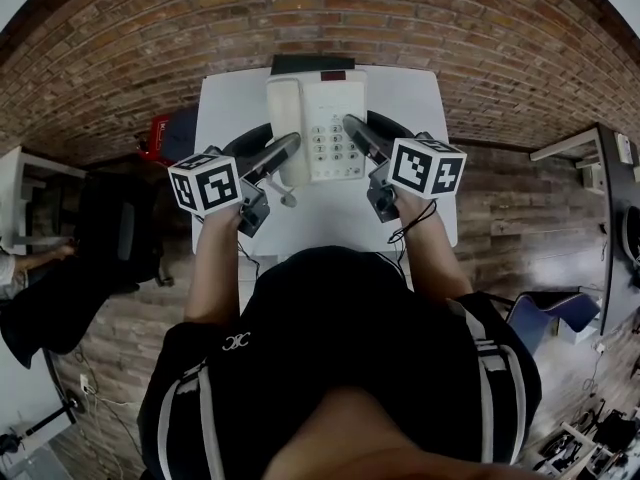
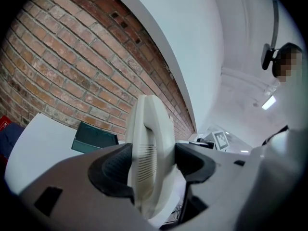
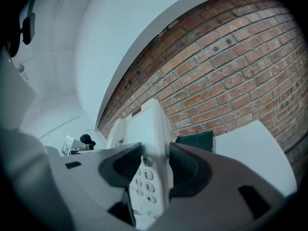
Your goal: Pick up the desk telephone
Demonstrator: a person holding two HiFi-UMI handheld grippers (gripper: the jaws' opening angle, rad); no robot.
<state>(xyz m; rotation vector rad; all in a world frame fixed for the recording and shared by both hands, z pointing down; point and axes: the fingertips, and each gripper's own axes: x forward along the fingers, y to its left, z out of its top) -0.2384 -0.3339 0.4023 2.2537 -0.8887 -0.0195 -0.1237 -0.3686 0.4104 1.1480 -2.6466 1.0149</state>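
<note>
- An office or workroom, going by the furniture and fittings.
- A white bench (image 1: 420, 98) stands against a bare brick wall (image 1: 320, 28), and with it is a pale desk telephone (image 1: 330, 118) with a keypad — plain office kit.
- The floor (image 1: 520, 198) is wood plank, with 2 more desks: 1 at the left edge (image 1: 30, 173), 1 at the right (image 1: 605, 168).
- A blue chair (image 1: 555, 313) sits near the right desk.
- Cables and gear (image 1: 590, 438) clutter the floor in the lower right corner.
- The left gripper view shows a white ceiling with a strip light (image 2: 268, 101).

One cream plastic desk telephone (image 1: 318, 128). Two grippers: left gripper (image 1: 286, 148), right gripper (image 1: 355, 133). One white rectangular surface (image 1: 412, 98). One dark green box (image 1: 312, 63).
</note>
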